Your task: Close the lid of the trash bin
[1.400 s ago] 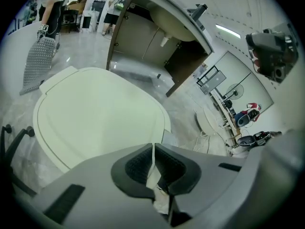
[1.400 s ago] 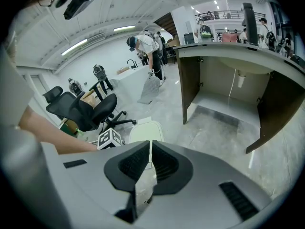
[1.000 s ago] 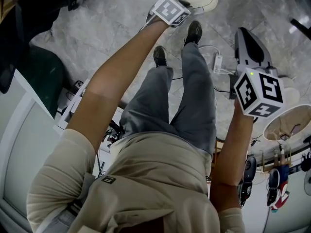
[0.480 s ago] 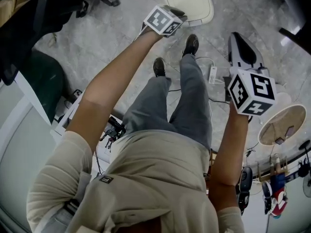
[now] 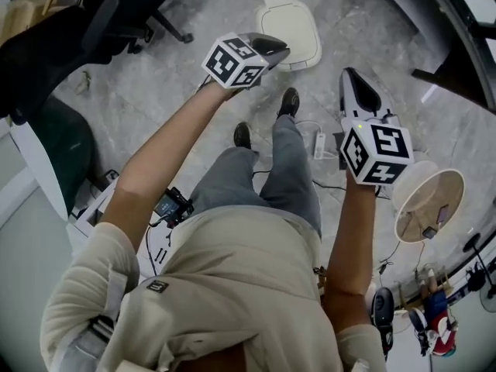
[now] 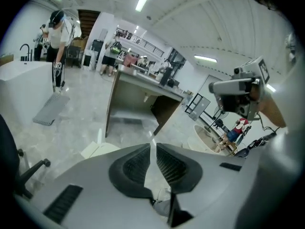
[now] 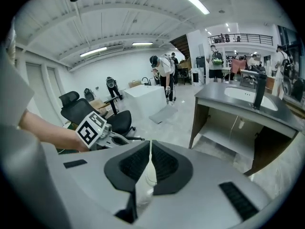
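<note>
Trash bin [image 5: 280, 1] stands on the grey floor [image 5: 155, 91] ahead of the person's shoes [image 5: 289, 101], near the top of the head view. Its pale lid [image 5: 291, 22] shows full and flat from above, with no dark opening around it. Judged: lid already down and the bin shut, though the steep angle leaves a small crack at the rim impossible to rule out

Left gripper [image 5: 267, 47]: held out in front, its tip overlapping the near-left edge of the bin in the head view. The left gripper view looks out level across the room at a desk, not down at the bin, so it reads as raised and apart from the lid. Jaws drawn together to a thin slit, nothing between them

Right gripper [image 5: 353, 80]: held out to the right of the bin and well apart from it. Jaws likewise closed up on nothing, seen in the right gripper view

Progress, as a judgement: the closing itself looks complete, and neither tool is touching the lid. What may be left is only a press to confirm it is seated
</note>
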A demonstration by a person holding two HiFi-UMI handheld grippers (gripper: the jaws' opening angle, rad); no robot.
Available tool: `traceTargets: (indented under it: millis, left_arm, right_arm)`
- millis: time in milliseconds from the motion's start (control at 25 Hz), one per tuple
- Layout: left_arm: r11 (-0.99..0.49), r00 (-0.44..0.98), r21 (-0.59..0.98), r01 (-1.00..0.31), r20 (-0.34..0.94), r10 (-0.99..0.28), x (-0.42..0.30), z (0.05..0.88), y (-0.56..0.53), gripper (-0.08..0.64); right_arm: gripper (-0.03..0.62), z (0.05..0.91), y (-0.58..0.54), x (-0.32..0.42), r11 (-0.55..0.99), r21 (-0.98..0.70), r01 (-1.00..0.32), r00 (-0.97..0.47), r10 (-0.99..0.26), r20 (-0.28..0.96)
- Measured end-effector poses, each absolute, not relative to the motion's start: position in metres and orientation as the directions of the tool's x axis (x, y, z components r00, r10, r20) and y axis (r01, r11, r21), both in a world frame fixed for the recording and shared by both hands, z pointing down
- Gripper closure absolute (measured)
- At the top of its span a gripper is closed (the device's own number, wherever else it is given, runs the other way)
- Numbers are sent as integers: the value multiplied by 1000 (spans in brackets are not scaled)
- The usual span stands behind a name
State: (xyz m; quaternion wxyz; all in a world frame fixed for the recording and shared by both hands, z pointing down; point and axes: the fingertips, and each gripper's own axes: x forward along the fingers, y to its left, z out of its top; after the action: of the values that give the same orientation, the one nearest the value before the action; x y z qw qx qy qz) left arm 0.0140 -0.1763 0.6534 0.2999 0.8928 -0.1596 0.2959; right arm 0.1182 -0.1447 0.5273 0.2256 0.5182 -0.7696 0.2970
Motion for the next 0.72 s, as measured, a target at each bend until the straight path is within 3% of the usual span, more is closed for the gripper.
traceTargets:
  millis: [400,720]
  left_arm:
    - [-859,903,352,-373,352,-248,-19,423,-142,534]
    - [-891,920,233,-389,140,-365,-67,276,-108,545]
  right_arm:
    - [566,399,-119,101,323,-233,-917,-398,-756,520]
    - [568,302,-86,90,370,-186,-910,-414,-811,414]
